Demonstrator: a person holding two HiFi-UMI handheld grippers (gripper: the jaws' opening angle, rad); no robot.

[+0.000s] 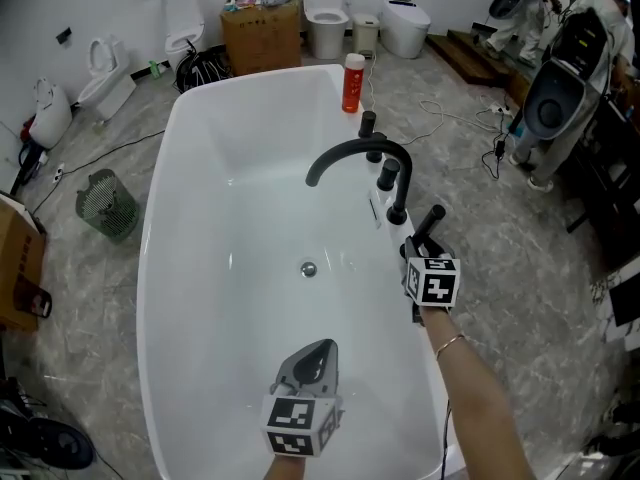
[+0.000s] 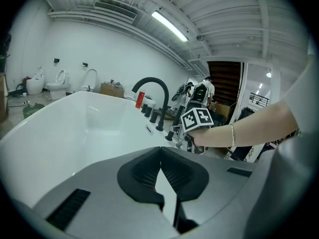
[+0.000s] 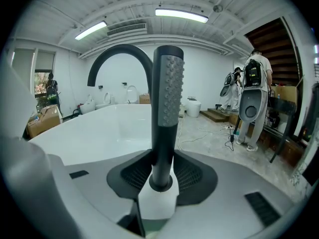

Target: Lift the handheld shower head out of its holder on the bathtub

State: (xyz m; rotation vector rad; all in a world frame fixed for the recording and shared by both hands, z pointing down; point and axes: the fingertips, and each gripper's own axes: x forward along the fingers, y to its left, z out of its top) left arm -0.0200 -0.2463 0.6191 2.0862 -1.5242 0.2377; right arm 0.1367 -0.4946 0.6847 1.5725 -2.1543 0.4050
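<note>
The black handheld shower head point(image 3: 167, 93) stands upright in its round holder point(image 3: 160, 182) on the white bathtub's rim point(image 1: 160, 188), on the tub's right side next to the curved black faucet point(image 1: 350, 153). My right gripper point(image 3: 162, 172) is shut on the shower head's handle just above the holder, one pad against each side. From the head view the shower head point(image 1: 430, 220) pokes out past the right gripper point(image 1: 420, 246). My left gripper point(image 1: 318, 350) hovers over the tub's near end, shut with nothing in it; its pad tips point(image 2: 160, 156) meet.
Black tap knobs point(image 1: 388, 173) and a red bottle point(image 1: 353, 83) stand on the rim beyond the faucet. Toilets point(image 1: 327, 13), a cardboard box point(image 1: 262, 33) and a wire bin point(image 1: 106, 203) surround the tub. Cables lie on the floor at right, where a person point(image 3: 251, 83) stands.
</note>
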